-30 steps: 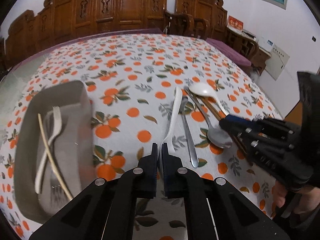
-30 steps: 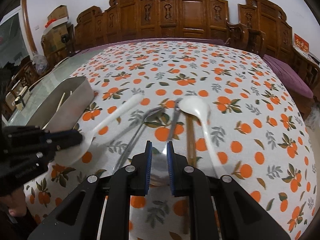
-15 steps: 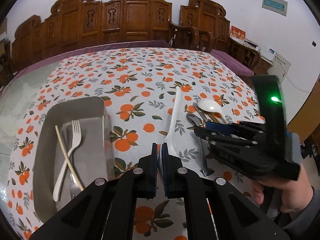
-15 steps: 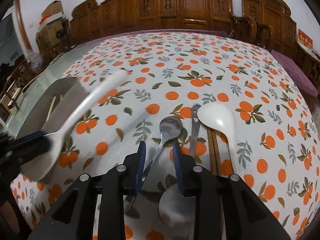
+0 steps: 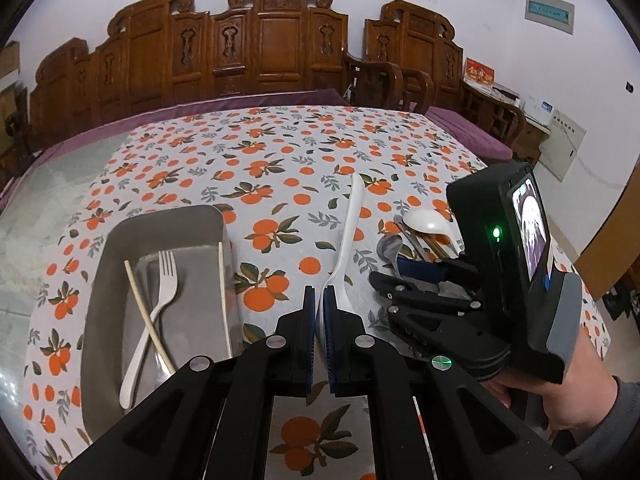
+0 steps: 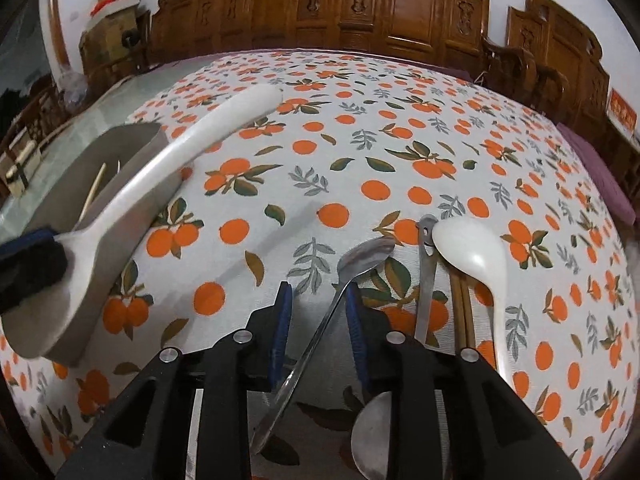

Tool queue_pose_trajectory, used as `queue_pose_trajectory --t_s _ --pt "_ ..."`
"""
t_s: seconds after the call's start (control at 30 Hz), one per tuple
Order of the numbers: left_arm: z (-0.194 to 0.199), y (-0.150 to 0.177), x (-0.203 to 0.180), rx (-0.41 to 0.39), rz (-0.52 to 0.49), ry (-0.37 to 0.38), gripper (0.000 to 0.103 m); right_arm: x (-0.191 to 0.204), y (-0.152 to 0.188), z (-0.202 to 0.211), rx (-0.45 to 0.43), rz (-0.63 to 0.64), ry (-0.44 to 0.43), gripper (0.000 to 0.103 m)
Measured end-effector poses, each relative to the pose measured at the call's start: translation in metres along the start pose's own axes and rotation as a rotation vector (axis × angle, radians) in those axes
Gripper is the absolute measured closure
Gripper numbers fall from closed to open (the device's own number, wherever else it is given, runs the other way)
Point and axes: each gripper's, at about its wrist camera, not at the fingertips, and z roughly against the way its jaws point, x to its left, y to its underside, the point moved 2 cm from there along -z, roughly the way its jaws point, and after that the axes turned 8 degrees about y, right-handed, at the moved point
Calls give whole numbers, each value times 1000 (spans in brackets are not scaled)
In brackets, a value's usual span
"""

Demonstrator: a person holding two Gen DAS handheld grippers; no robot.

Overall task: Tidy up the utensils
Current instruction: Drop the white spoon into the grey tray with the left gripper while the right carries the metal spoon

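We see a table (image 5: 280, 152) under a cloth printed with oranges, and on its left side a grey tray (image 5: 120, 240) holding a white plastic fork (image 5: 160, 300) crossed over a pale chopstick (image 5: 148, 320), with another chopstick (image 5: 224, 292) leaning along the tray's right wall. Our left gripper (image 5: 320, 300) has its jaws pressed together on the bowl end of a long white rice paddle (image 5: 348, 240), whose handle points away over the cloth, clear of the table. To its right our right gripper (image 6: 316, 296) points down over the loose pile; its jaws stand apart, having just closed a little, with the handle of a metal spoon (image 6: 360, 260) running between them, and we cannot tell whether the pads touch it. Just beside that spoon lie a second metal utensil (image 6: 426, 280), a pair of brown chopsticks (image 6: 464, 312) and a white soup spoon (image 6: 472, 256), all touching or overlapping
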Motion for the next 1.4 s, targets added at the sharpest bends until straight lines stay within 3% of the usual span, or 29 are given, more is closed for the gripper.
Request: queue_pose_trajectory --t_s 0.17,0.3,0.63,0.9,1.4 --pt "4 -2 4 -11 2 -6 99 -6 3 1 10 -28 12 84" --pt "12 -4 8 -28 -4 -22 99 -9 3 1 13 -45 6 101" --pt "35 -3 34 -50 16 -83 99 -10 5 24 -29 -99 -82 101" --pt "48 6 66 -39 60 -141 99 4 4 55 -84 -70 -129 101" --pt "24 20 101 51 99 -208 99 25 7 79 -133 -13 -168 101"
